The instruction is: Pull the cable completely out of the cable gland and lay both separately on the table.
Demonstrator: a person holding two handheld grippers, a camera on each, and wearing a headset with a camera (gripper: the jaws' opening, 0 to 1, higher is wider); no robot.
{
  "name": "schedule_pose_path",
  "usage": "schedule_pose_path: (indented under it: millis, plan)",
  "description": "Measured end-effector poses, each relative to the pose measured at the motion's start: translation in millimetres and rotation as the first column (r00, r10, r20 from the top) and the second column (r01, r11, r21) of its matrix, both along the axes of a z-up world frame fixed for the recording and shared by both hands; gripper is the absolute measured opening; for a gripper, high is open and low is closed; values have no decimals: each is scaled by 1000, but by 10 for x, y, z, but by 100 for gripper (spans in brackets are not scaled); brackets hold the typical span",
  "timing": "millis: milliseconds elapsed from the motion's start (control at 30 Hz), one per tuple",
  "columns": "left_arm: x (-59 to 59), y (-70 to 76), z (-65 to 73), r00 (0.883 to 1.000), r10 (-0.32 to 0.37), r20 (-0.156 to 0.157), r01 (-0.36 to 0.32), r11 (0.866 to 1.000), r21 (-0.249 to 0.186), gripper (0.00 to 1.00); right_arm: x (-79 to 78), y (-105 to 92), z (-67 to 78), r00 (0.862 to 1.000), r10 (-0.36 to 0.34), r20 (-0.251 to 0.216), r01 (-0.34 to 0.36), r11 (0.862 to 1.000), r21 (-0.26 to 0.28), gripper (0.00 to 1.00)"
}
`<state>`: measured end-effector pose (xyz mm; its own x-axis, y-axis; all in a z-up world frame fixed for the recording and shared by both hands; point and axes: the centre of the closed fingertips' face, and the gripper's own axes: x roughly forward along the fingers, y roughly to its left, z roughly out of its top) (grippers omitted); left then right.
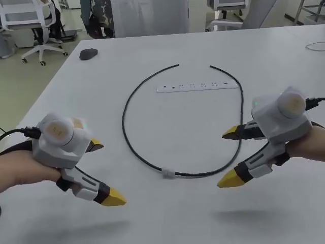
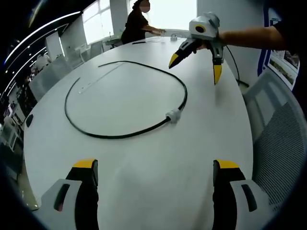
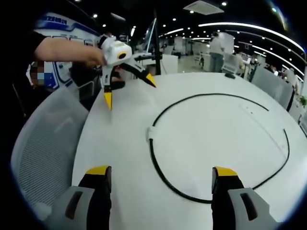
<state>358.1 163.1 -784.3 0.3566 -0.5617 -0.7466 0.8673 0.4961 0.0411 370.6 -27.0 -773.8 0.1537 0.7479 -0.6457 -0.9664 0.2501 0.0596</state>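
A long black cable [image 1: 124, 109] lies in an open loop on the white table [image 1: 167, 223], both ends pointing toward the far side. A small white cable gland [image 1: 168, 173] sits threaded on it at the near bottom of the loop. My left gripper [image 1: 105, 172] hovers open at the near left, nothing between its yellow tips. My right gripper [image 1: 227, 157] is open and empty just right of the loop. In the left gripper view the gland [image 2: 173, 115] lies ahead of my open jaws, with the right gripper [image 2: 195, 69] beyond. In the right gripper view the gland [image 3: 150, 132] and cable [image 3: 216, 94] lie ahead.
A white power strip [image 1: 198, 86] lies inside the loop's far part. A dark mouse [image 1: 88, 53] rests near the far left table edge. Office chairs [image 1: 35, 28] stand beyond the table; one chair [image 2: 283, 143] is close beside it. A person [image 2: 134, 24] sits at the far end.
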Motion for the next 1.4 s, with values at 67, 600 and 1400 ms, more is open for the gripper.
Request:
schedule_pose_path:
  millis: [67, 600, 1400]
  plan:
    - [-7, -32, 1, 1000, -7, 1, 7, 1000, -6, 100, -11, 57, -27, 1000, 2, -10, -2, 1000, 8, 81]
    - [6, -276, 179, 996, 74, 50, -64, 983, -172, 84, 32, 648, -228, 999, -32, -20, 34, 996, 82, 39]
    - [19, -214, 185, 984, 169, 51, -151, 954, -258, 99, 17, 994, -499, 999, -13, 29, 12, 999, 34, 18]
